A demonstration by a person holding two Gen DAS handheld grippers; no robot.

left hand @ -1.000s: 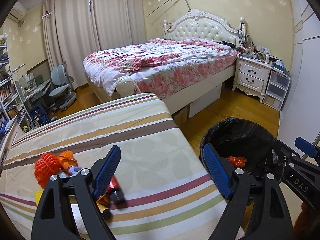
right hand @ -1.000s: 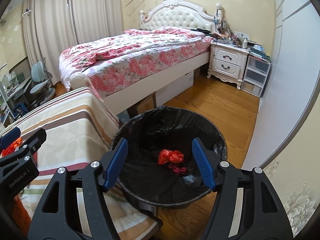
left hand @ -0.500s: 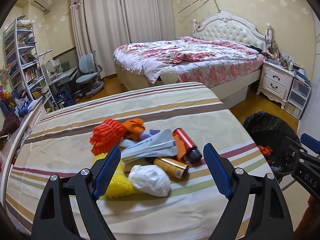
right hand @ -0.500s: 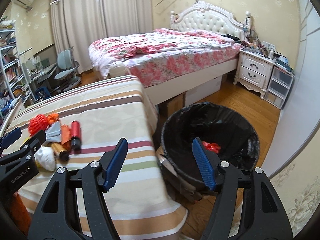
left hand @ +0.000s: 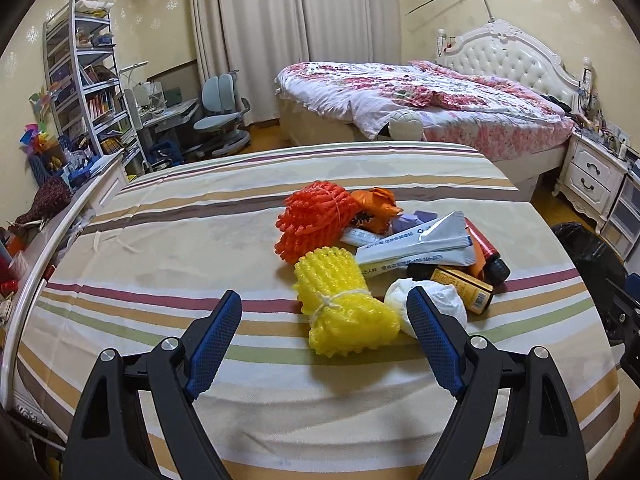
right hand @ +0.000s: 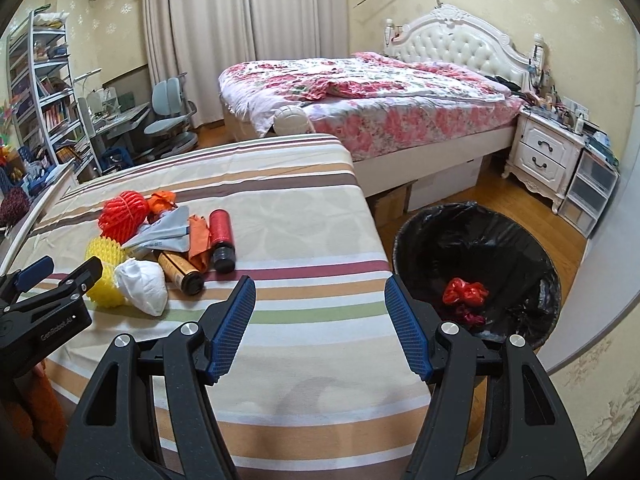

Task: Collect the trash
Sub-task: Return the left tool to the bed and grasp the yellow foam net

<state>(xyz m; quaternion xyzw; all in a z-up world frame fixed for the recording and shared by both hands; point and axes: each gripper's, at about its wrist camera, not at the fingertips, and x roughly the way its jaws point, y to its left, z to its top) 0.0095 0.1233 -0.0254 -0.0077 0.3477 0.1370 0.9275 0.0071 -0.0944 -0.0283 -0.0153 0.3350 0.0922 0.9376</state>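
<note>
Trash (left hand: 384, 256) is lying piled on the striped tabletop (left hand: 180, 240). Both the left hand-held gripper (left hand: 324, 336) and the right hand-held gripper (right hand: 320, 316) are hovering wide and empty.

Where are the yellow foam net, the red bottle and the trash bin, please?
yellow foam net (left hand: 344, 312): left wrist view, middle of its bundle.
red bottle (right hand: 221, 232): right wrist view, its red body.
trash bin (right hand: 404, 236): right wrist view, its left rim.

Both the left gripper (left hand: 324, 322) and right gripper (right hand: 320, 312) point downward, jaws apart, holding nothing.
</note>
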